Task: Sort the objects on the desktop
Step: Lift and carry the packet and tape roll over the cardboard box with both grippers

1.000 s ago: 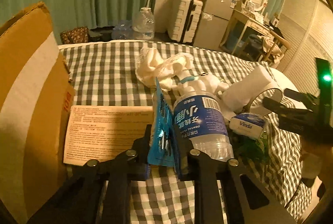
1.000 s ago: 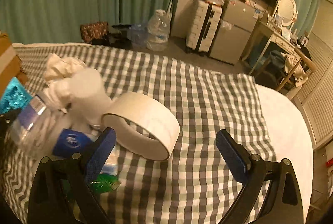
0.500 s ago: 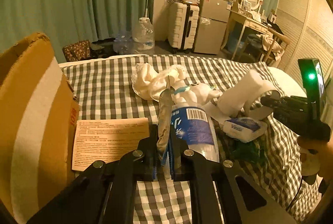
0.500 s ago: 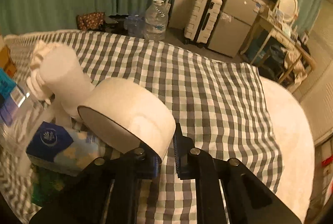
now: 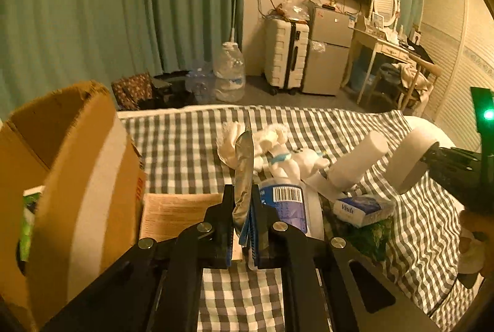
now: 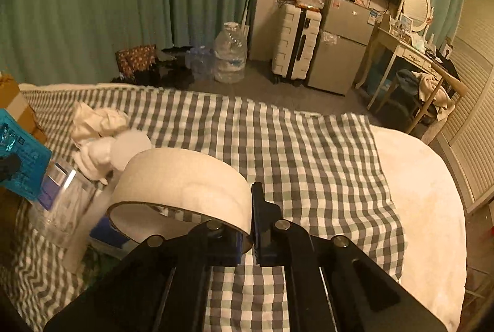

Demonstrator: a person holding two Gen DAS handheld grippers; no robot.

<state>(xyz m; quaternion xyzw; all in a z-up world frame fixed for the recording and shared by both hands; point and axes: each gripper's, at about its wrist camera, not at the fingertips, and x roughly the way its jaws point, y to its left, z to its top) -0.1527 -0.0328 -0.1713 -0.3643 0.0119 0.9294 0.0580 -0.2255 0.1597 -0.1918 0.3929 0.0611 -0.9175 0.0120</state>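
Both hands are loaded right now. The left gripper (image 5: 244,227) has its fingers pinching a thin blue packet (image 5: 244,177) edge-on, so it stands upright between them, off the checked bed (image 5: 185,146). The cardboard box (image 5: 77,177) sits just to the left, probably where it's headed. The right gripper (image 6: 250,227) pinches the wall of a tape roll (image 6: 185,177), one finger inside the ring and one outside, a sensible grab for a hoop. A bottle (image 5: 290,208), tissue pack (image 5: 364,208) and white cloth (image 5: 234,140) are waiting on the bed.
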